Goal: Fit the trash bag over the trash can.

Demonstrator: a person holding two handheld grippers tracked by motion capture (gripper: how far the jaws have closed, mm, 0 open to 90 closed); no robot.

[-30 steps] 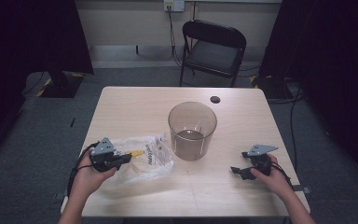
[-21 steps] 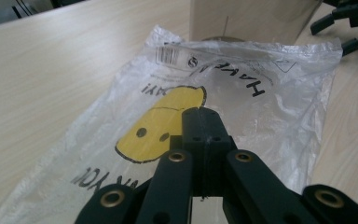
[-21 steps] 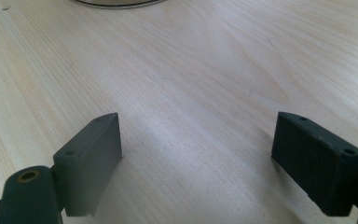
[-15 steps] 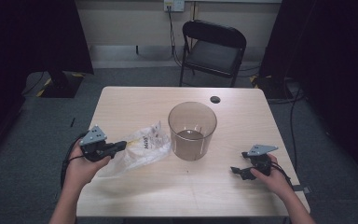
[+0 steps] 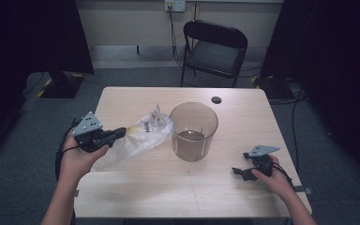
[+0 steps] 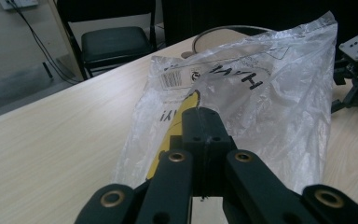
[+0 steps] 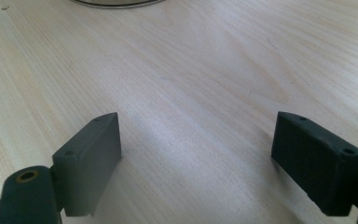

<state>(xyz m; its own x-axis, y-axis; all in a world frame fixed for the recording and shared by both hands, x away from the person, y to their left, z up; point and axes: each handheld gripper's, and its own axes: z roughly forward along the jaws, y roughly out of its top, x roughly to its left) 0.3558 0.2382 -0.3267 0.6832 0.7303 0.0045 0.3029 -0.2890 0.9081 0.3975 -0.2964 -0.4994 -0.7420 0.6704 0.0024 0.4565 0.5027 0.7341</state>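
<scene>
the wooden table (image 5: 178, 197) is the biggest thing here, pale and rounded at the corners, with grey carpet around it. behind its far edge stands a black folding chair (image 5: 214, 51), well apart from the work and facing the table.

near the middle of the table stands a clear round container (image 5: 193, 131), upright, with a brownish bottom. it sits between the two hands, so it lies in the straight line from one gripper to the other. just to its left lies the clear plastic bag (image 5: 140, 136), crinkled, printed with dark letters and a small label, with something yellow inside. the bag's far end reaches close to the container's wall; whether they touch cannot be told. its left part is lifted off the wood, the rest trails down onto the table.

the left gripper (image 5: 118, 134) has its jaws pressed together on the bag's near end, pinching the film, and the left gripper view shows the closed black tips against the plastic (image 6: 242, 107).

the right gripper (image 5: 236, 171) rests low near the table's right front, jaws spread wide with bare wood between them, well apart from the bag.

a small dark round disc (image 5: 216, 100) lies near the far edge, behind the container.
</scene>
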